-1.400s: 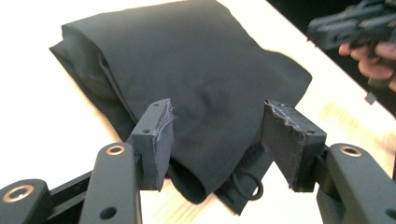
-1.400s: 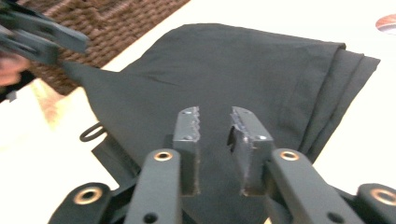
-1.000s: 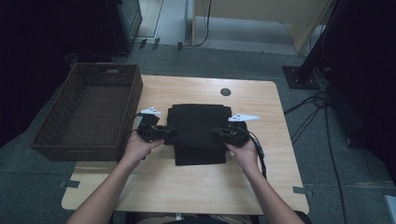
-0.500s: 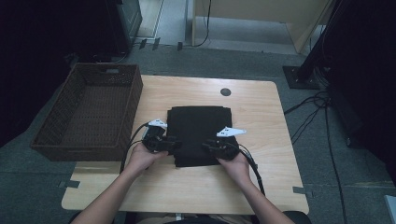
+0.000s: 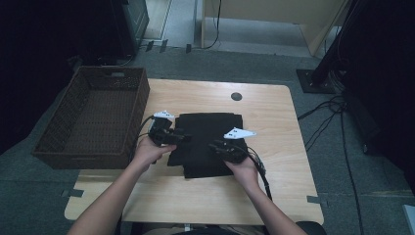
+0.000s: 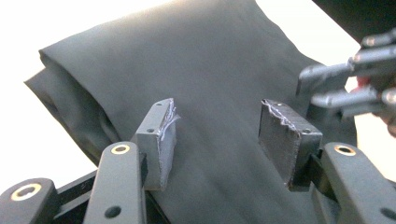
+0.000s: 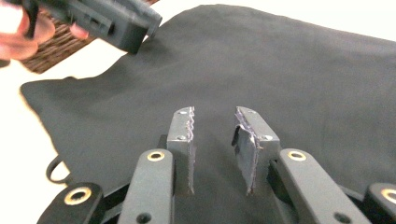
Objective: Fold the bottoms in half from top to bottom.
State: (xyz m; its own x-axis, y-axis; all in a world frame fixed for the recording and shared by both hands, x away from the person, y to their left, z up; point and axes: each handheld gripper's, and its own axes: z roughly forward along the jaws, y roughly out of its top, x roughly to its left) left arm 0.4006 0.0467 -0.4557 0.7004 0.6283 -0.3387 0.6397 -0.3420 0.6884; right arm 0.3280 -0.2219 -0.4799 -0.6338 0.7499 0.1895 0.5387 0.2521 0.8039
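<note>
Both grippers (image 5: 183, 138) (image 5: 214, 145) open over plain, unlabelled black cloth (image 5: 208, 134).

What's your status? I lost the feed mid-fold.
Left gripper open, jaws just widened, nothing between them. Right gripper open, jaws narrow, over the black cloth. Cloth lies folded on the table. Nothing in the way.
</note>
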